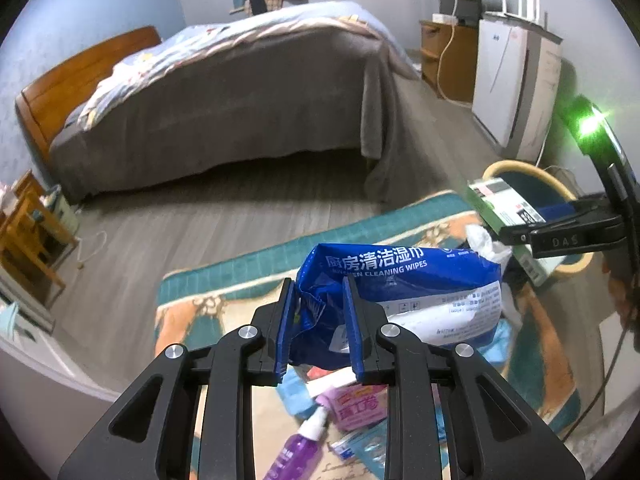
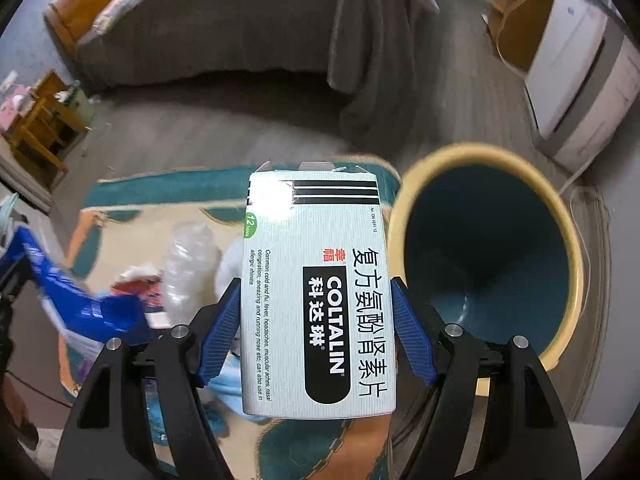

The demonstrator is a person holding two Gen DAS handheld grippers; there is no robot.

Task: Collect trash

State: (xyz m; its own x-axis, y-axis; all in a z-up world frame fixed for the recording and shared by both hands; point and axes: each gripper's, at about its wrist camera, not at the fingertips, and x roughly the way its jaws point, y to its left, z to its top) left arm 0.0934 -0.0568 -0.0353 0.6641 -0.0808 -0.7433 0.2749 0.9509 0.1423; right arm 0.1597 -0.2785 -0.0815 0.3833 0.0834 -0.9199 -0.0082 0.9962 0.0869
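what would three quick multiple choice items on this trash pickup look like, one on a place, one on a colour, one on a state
1. Where is the bin relative to the medicine box in the right wrist view?
A. to its right
B. to its left
C. under the bed

2. What colour is the wipes pack?
A. red
B. blue and white
C. green

3. What is the state of the left gripper?
A. open and empty
B. shut on the wipes pack
C. shut on a bottle

Answers:
1. A, the yellow-rimmed opening sits just right of the box, which the right gripper holds.
2. B, the wrapper is blue with a white panel and white lettering.
3. B, both blue pads pinch the crumpled end of the pack, which is lifted above the rug.
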